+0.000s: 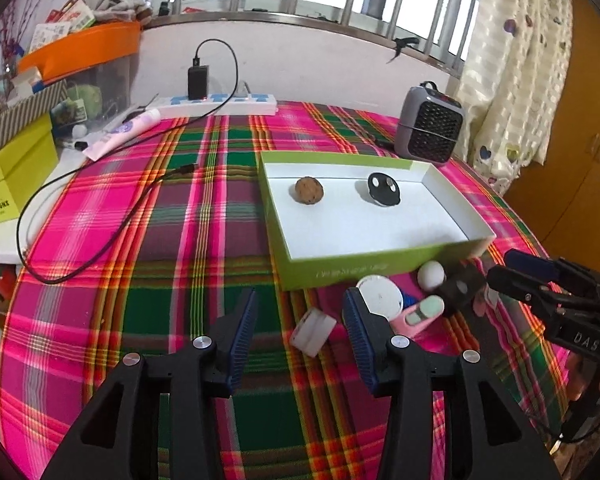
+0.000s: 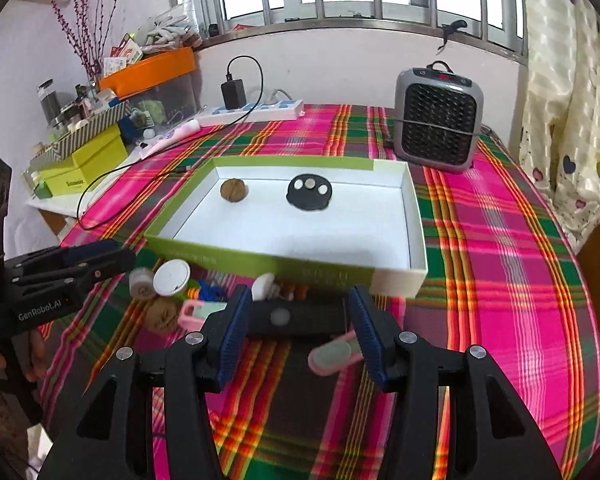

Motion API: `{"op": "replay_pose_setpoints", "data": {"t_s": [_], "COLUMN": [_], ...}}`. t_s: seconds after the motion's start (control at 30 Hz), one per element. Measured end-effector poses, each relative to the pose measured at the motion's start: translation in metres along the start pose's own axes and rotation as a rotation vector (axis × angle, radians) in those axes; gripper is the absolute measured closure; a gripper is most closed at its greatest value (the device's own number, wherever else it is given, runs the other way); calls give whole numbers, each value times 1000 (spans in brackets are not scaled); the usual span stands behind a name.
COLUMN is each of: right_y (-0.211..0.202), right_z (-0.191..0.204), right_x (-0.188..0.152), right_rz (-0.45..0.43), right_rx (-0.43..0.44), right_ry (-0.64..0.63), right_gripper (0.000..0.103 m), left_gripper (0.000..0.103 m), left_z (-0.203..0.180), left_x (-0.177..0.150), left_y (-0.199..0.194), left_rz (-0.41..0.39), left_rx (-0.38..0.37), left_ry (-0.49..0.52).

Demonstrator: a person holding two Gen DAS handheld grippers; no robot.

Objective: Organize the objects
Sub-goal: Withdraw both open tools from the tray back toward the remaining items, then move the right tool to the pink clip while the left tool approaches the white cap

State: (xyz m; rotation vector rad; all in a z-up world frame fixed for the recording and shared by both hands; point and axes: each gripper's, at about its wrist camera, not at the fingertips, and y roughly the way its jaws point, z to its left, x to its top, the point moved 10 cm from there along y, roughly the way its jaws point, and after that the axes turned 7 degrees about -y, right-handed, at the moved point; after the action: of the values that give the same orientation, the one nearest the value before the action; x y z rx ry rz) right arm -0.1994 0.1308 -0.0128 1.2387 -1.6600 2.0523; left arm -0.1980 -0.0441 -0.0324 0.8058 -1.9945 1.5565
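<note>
A green box (image 1: 340, 268) (image 2: 416, 216) with a white inside holds a walnut (image 1: 309, 190) (image 2: 234, 190) and a black disc (image 1: 383, 189) (image 2: 309, 193). Small items lie in front of it. My left gripper (image 1: 300, 320) is open around a white block (image 1: 313, 331), with a white round lid (image 1: 380, 295) (image 2: 172, 277) by its right finger. My right gripper (image 2: 296, 320) is open around a black block (image 2: 300, 317) (image 1: 460, 288). A pink case (image 2: 334, 354) (image 1: 418, 314), a white ball (image 1: 431, 275) and a second walnut (image 2: 162, 314) lie nearby.
A grey heater (image 1: 428, 124) (image 2: 438, 118) stands behind the box. A power strip (image 1: 220, 104) with charger and a black cable (image 1: 100, 236) lie at the back left. Boxes and an orange bin (image 1: 84, 46) crowd the left side. The plaid cloth (image 1: 140, 240) covers the table.
</note>
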Motion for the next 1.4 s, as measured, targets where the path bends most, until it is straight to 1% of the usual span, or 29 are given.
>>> {"op": "replay_pose_setpoints", "data": {"t_s": [0.2, 0.37, 0.6, 0.8, 0.87, 0.97, 1.3, 1.4], "right_y": [-4, 0, 8, 18, 19, 19, 8, 9], "right_z": [-9, -15, -12, -12, -14, -21, -44, -44], "right_x": [-20, -34, -35, -36, -38, -40, -51, -52], "right_rz": [16, 44, 56, 80, 90, 94, 115, 119], "right_rx": [-10, -11, -11, -66, -83, -90, -149, -141], "right_ry": [34, 67, 75, 38, 28, 46, 67, 76], "right_gripper": [51, 51, 51, 51, 51, 51, 51, 51], "left_gripper": [59, 59, 59, 59, 59, 59, 59, 59], "left_z": [10, 9, 7, 7, 6, 7, 5, 5], "left_x": [-14, -21, -25, -28, -28, -28, -29, -29], "left_y": [3, 5, 10, 16, 16, 16, 19, 19], "left_rz": [25, 38, 54, 73, 73, 70, 83, 84], "left_rx": [1, -9, -11, -8, -11, -10, -20, -16], "left_ry": [-18, -16, -22, -24, -25, -25, -22, -21]}}
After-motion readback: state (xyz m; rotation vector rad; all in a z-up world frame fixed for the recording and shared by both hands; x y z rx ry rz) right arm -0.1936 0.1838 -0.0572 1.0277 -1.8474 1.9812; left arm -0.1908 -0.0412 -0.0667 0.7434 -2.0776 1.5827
